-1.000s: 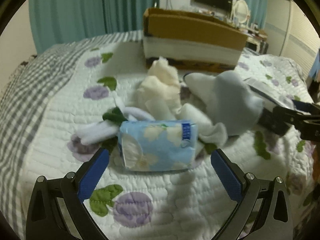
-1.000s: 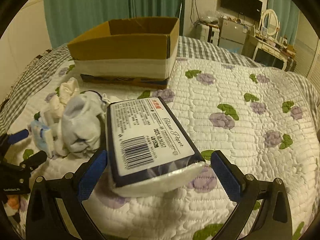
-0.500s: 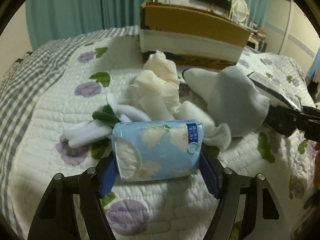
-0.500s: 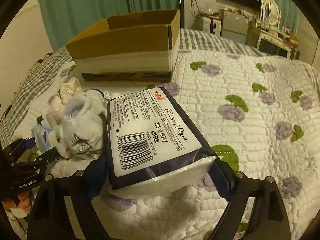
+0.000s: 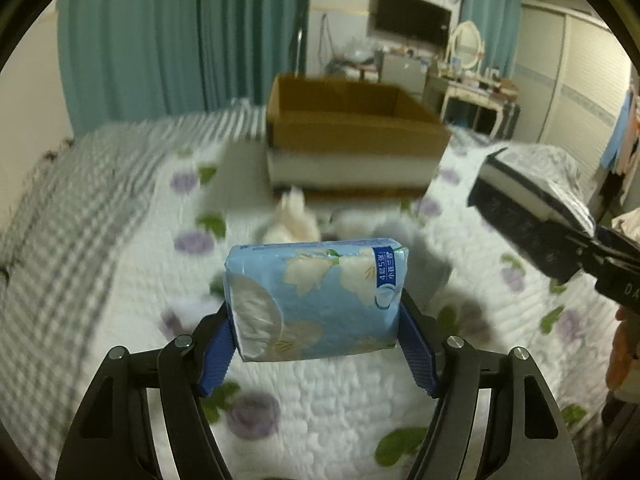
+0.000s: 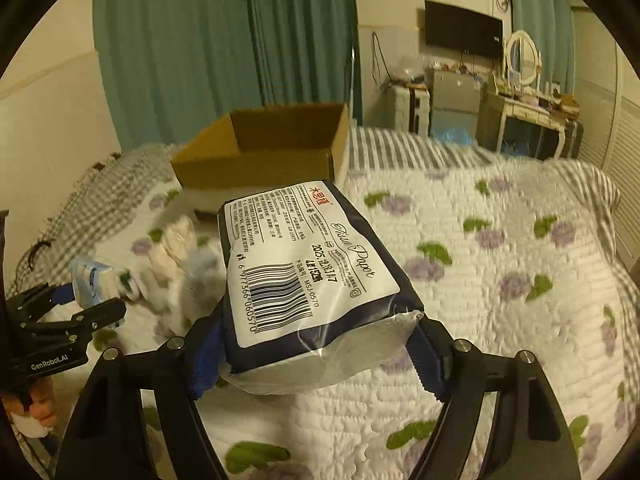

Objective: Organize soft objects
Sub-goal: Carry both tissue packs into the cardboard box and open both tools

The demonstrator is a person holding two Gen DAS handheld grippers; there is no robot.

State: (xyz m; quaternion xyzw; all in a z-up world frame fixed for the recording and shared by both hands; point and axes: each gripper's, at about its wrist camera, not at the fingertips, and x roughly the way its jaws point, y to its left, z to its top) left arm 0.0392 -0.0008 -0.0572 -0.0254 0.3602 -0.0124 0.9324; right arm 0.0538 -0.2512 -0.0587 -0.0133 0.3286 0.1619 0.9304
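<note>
My left gripper (image 5: 318,344) is shut on a small light-blue tissue pack (image 5: 316,296) with white flowers, held above the quilt. My right gripper (image 6: 320,356) is shut on a large navy tissue-paper pack (image 6: 308,276) with a white barcode label, also lifted. That pack shows at the right of the left wrist view (image 5: 528,200); the blue pack shows at the left of the right wrist view (image 6: 92,280). A blurred pile of white and cream socks (image 5: 296,220) (image 6: 172,264) lies on the quilt below. An open cardboard box (image 5: 352,136) (image 6: 268,148) stands behind the pile.
The bed has a white quilt (image 6: 500,280) with purple flowers and a grey checked edge. Teal curtains (image 5: 180,40) hang behind the bed. A dresser with an oval mirror (image 6: 520,64) and a wall TV (image 6: 464,28) stand at the far right.
Both grippers closed on their packs and lifted them off the quilt. The views now look higher, and the box's open top shows.
</note>
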